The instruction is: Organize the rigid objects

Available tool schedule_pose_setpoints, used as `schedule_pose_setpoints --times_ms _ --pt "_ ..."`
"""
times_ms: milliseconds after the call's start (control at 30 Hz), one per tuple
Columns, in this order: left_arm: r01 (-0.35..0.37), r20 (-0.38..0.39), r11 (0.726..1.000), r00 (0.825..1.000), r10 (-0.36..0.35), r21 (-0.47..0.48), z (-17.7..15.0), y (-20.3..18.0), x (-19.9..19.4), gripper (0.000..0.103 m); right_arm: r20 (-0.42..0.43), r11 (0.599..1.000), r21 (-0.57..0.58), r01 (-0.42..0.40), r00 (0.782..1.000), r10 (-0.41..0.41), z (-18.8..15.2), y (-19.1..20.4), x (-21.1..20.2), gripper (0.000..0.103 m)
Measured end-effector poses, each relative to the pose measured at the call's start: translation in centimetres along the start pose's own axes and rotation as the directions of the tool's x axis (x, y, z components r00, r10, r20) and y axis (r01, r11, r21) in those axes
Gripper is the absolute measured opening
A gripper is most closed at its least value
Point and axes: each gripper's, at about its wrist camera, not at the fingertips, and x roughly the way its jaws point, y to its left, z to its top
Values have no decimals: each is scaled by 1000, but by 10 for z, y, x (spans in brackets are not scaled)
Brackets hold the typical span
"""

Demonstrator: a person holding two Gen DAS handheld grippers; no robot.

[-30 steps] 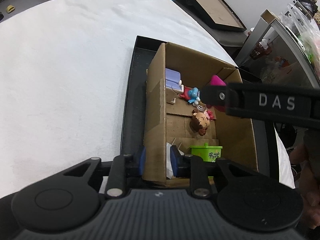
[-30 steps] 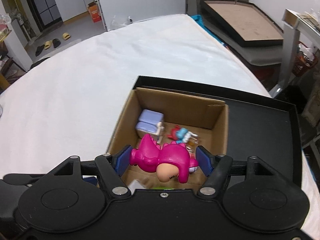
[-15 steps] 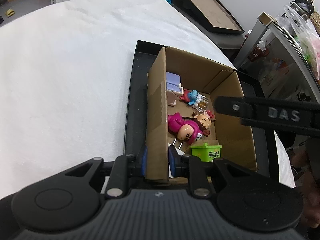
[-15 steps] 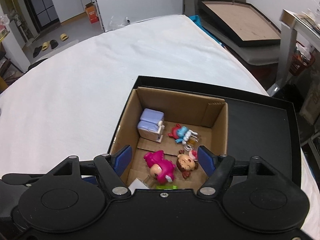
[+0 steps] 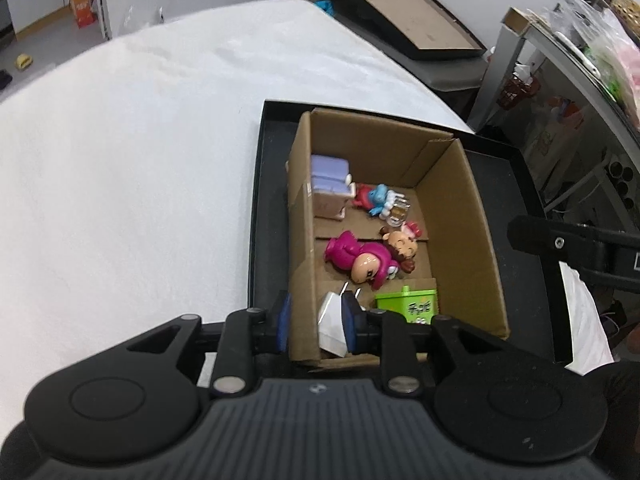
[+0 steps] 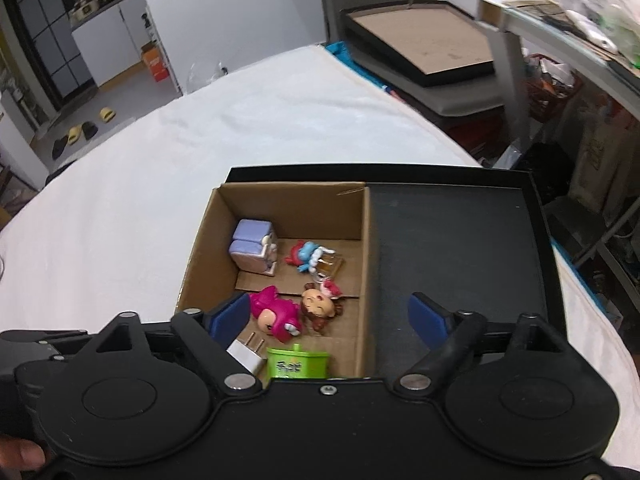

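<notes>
An open cardboard box (image 5: 460,240) (image 6: 288,204) stands at the left of a black tray (image 6: 452,248). In it lie a pink figure (image 5: 352,254) (image 6: 276,312), a brown-haired doll (image 5: 400,246), a blue-and-red figure (image 5: 374,198), a purple toy (image 5: 330,178), a green carton (image 5: 408,304) and a white plug (image 5: 332,320). My left gripper (image 5: 316,322) pinches the box's near left wall, one pad outside and one inside, its jaws easing open. My right gripper (image 6: 328,318) hangs above the box's right wall, its jaws opening wide with nothing gripped between them.
The tray lies on a table under a white cloth (image 5: 140,180). The tray's right half (image 5: 516,280) is bare. A framed board (image 6: 424,44) leans behind the table. A cluttered metal shelf (image 5: 568,92) stands to the right.
The right gripper let go of the pink figure, which now lies in the box beside the doll. That gripper then slid right and spread wider. The left gripper rose a little, still at the wall.
</notes>
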Motion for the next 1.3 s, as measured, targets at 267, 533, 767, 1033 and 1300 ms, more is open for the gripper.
schedule_pose_setpoints --times_ms 267,533,767,1033,1300 --pt "-8 -12 999 1000 8 35 4 -21 -23 43 25 997 72 -24 999 22 -7 -27 -22 95" --pt "-47 11 996 999 46 82 8 -46 -57 72 71 991 131 -40 997 31 -15 -51 -52 103" --pt "-53 52 992 998 48 110 10 -60 -94 83 90 987 160 -29 996 14 -21 -62 -75 103" --pt "-56 97 990 994 43 130 1 -65 -134 91 150 990 141 31 987 -52 -30 -67 -113 103" --pt "-72 111 992 992 60 107 -13 -67 -173 93 166 988 150 26 985 -51 -45 -71 -140 103"
